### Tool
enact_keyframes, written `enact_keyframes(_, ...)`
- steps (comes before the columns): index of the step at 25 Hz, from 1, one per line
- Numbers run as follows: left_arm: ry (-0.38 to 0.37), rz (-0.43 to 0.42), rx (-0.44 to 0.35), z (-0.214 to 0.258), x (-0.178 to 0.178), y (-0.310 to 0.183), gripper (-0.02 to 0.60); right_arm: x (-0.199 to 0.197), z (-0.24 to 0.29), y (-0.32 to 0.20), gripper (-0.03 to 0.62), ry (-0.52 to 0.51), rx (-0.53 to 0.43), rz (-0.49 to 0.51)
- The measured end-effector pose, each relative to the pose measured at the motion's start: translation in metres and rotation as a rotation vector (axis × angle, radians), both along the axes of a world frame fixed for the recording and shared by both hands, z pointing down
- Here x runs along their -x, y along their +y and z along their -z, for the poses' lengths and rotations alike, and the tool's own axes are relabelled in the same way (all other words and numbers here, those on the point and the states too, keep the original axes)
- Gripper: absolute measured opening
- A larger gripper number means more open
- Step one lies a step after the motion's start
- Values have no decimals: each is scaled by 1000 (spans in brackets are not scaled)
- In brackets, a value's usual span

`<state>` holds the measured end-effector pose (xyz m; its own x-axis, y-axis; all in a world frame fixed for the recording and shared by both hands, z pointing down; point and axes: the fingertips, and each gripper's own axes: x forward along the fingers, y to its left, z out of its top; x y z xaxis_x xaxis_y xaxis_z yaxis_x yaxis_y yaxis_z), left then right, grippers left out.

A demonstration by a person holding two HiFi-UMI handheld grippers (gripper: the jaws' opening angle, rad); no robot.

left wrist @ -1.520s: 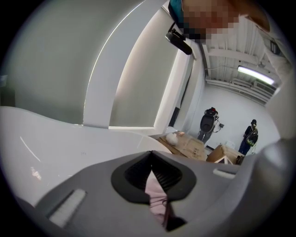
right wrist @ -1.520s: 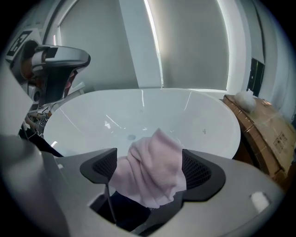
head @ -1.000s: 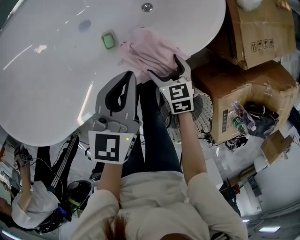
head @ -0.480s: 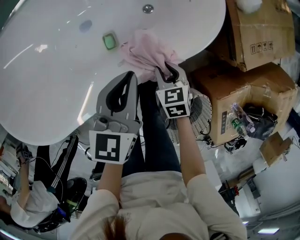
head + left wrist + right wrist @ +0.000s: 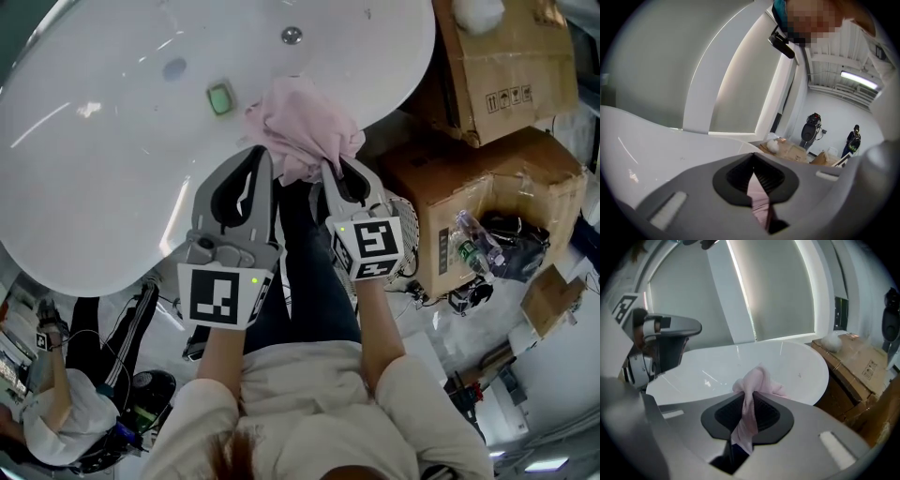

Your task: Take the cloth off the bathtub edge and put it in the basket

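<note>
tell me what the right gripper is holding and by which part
The pink cloth, by a bunched fold at its near edge; the jaws of the right gripper are closing on it.

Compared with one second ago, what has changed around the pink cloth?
The right gripper, then wide open over the cloth, now has its jaws closing on it, a fold pinched between them, and has drawn back toward the person; the cloth is bunched up. The left gripper, jaws together, and the bathtub stayed put.

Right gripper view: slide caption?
Right hand-held gripper's jaws closing on the pink cloth at the white bathtub's edge.
</note>
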<state>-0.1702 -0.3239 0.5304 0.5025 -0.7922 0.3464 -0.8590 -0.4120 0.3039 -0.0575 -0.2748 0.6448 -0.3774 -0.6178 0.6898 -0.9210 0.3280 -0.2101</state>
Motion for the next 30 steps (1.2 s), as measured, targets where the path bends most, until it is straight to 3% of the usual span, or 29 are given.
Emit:
enact_keyframes(10, 59, -45, -77, 87, -11, -5, 49, -26, 134, -9, 52, -145, -116, -166)
enact_keyframes(15, 63, -43, -187, 151, -11, -15, 49, -30, 202, -23, 52, -188, -215, -164)
enact_keyframes(19, 78, -37, -231, 195, -5, -11, 49, -23, 254, -31, 52, -193, -289, -158)
enact_keyframes(30, 45, -19, -380, 272, 34, -5, 49, 5, 401, -50, 52, -287, -472, -137)
